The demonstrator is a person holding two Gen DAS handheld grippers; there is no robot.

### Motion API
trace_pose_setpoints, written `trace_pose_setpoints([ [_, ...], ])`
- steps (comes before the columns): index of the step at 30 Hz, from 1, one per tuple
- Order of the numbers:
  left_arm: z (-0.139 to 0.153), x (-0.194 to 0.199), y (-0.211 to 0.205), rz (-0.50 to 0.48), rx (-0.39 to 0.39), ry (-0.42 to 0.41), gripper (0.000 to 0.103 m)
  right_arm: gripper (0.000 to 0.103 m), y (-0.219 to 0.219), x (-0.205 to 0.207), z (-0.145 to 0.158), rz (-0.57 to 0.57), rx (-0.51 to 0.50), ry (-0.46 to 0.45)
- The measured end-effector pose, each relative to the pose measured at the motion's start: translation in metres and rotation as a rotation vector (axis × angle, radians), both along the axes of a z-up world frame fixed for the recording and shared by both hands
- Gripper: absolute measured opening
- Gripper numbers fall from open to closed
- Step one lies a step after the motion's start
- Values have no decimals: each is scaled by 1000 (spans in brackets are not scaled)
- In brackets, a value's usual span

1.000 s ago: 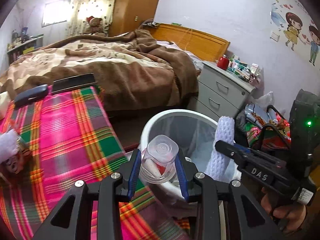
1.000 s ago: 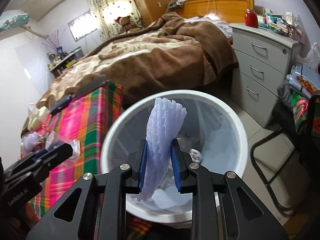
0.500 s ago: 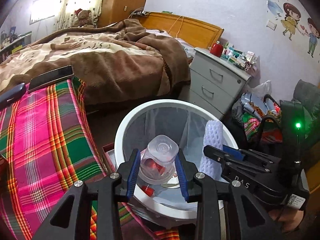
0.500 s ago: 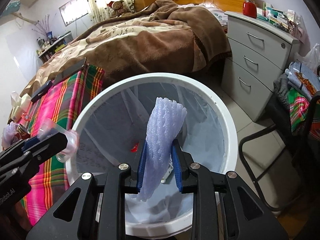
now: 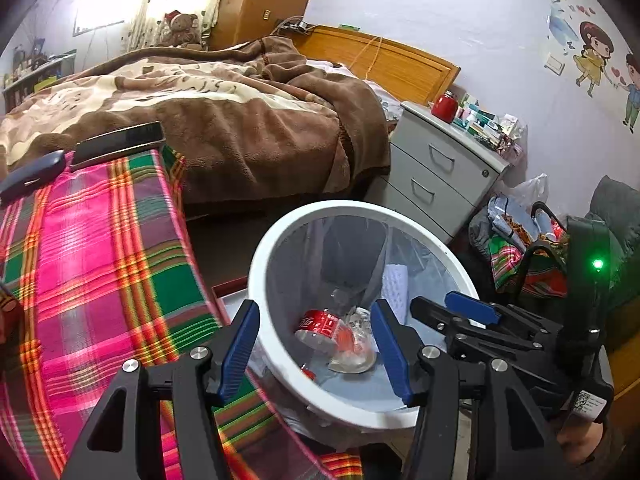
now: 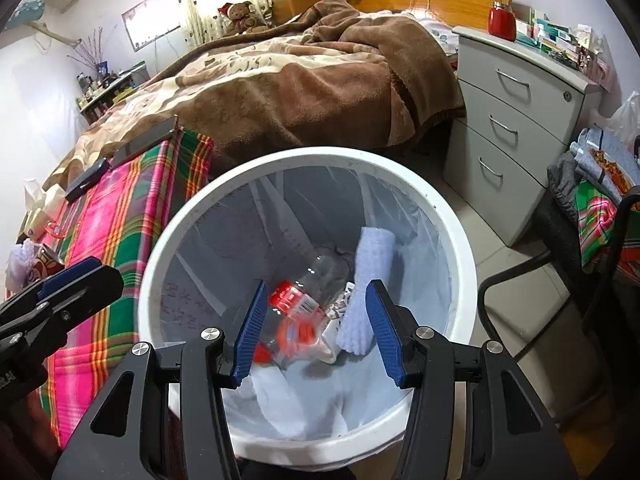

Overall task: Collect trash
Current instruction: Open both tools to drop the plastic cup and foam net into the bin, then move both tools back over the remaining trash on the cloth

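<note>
Beside the bed [image 6: 280, 80], a white trash bin [image 6: 460, 240] holds a plastic bottle [image 6: 304, 304] and foam sleeve [image 6: 366, 280]. Both tools, left [image 5: 316, 348] and right [image 6: 316, 328], are opening with nothing between their jaws.

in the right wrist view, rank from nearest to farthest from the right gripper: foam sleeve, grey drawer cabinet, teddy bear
1. foam sleeve: in the white bin, just beyond the right gripper and its opening fingers.
2. grey drawer cabinet: on the floor, off to the right past the bin.
3. teddy bear: far end of the bed, by the curtain.
</note>
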State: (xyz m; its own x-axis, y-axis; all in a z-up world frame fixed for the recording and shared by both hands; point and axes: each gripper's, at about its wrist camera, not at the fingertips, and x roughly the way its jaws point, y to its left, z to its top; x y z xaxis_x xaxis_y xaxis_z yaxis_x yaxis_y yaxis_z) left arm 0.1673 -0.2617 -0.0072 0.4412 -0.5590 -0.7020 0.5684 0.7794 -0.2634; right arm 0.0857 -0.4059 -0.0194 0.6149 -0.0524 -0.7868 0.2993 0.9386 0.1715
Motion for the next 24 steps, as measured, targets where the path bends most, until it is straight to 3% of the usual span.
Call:
trace_pose_setpoints([
  [14, 20, -19, 55, 84, 8, -61, 57, 53, 36, -4, 22, 49, -4, -91],
  [24, 27, -28, 117, 185, 9, -80, 58, 53, 78, 4, 28, 157, 8, -146],
])
